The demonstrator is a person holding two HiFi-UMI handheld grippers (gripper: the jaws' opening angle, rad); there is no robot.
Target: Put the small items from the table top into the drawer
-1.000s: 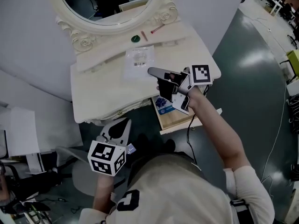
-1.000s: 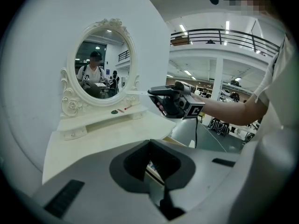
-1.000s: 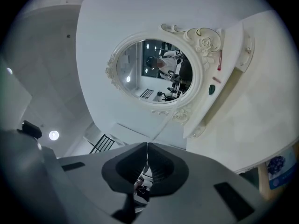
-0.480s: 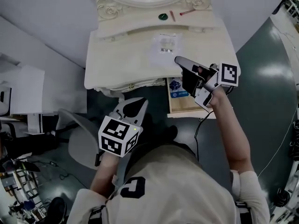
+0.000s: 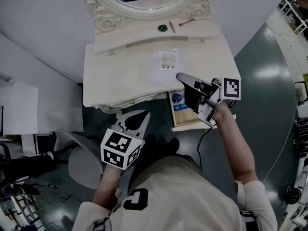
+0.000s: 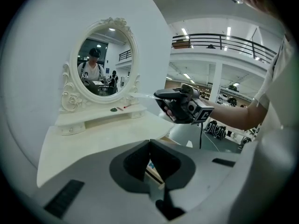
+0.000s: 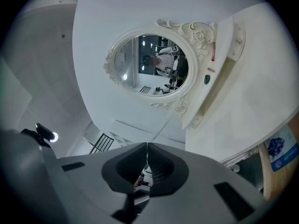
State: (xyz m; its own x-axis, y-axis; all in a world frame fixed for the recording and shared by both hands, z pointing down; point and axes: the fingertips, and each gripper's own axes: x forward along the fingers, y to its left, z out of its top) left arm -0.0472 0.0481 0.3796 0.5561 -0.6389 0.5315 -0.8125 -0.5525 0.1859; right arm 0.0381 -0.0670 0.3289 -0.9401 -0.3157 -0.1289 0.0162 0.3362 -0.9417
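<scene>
Done: 1 blue pack (image 5: pixel 177 98) in drawer (image 5: pixel 190 122) | Pending on counter (image 5: pixel 115 76): clear packet (image 5: pixel 166 61), green disc (image 5: pixel 162 28), 2 sticks (image 5: pixel 172 26) | left tool (image 5: pixel 136 119), right tool (image 5: pixel 179 76): closed, empty

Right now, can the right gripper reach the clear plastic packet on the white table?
Probably yes: the right gripper hovers beside the clear plastic packet on the white table, nothing between them, though its jaws are shut.
</scene>
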